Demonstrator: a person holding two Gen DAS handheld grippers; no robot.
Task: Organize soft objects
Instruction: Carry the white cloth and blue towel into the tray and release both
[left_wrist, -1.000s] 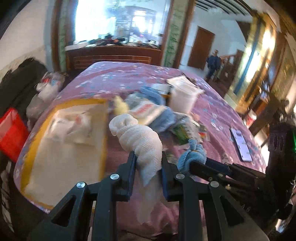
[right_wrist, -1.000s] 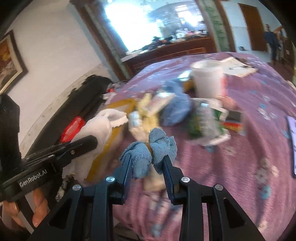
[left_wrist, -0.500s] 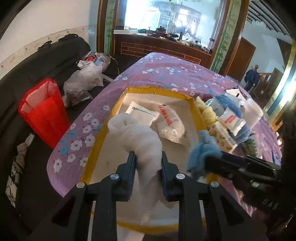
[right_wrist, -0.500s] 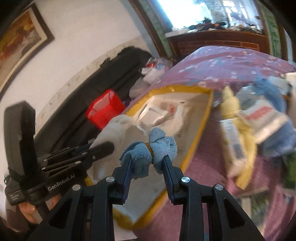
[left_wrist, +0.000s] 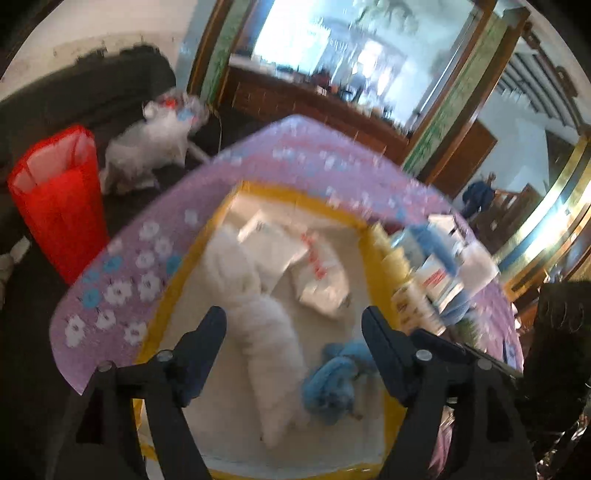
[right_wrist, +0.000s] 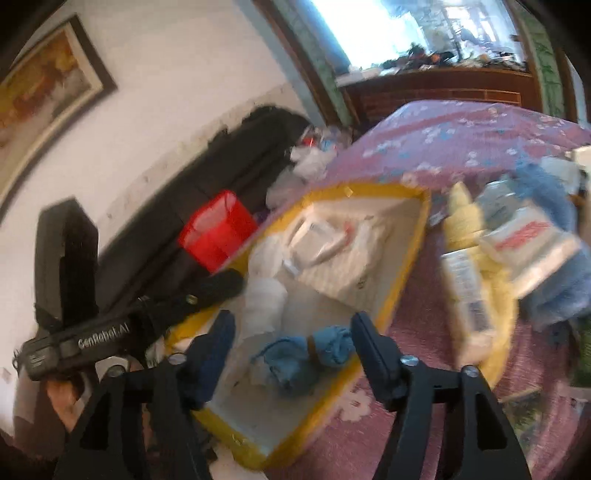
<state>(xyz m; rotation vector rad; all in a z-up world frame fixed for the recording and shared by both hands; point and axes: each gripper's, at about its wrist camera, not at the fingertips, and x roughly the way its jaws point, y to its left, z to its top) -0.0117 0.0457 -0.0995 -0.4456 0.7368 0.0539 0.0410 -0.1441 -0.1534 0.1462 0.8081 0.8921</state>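
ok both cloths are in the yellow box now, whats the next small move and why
Probably lift both grippers clear and swing toward the pile beside the box. The left gripper and right gripper are open, the white cloth and blue cloth lie loose in the yellow box, and a blue towel still sits outside.

There is one yellow-rimmed tray (left_wrist: 373, 251), and in it lie one white cloth roll (left_wrist: 255, 306), one blue cloth bundle (left_wrist: 332, 380) and, as far as the blur allows, two white packets (left_wrist: 321, 280). Two grippers show, the left gripper (left_wrist: 293, 332) and the right gripper (right_wrist: 291, 336), both with fingers spread and empty. Beside the flowered table (left_wrist: 147, 258) stands one red bin (left_wrist: 55, 195), and one framed picture (right_wrist: 44, 88) hangs on the wall; the heap of cloths and packets (right_wrist: 517, 240) right of the tray is too blurred to count.
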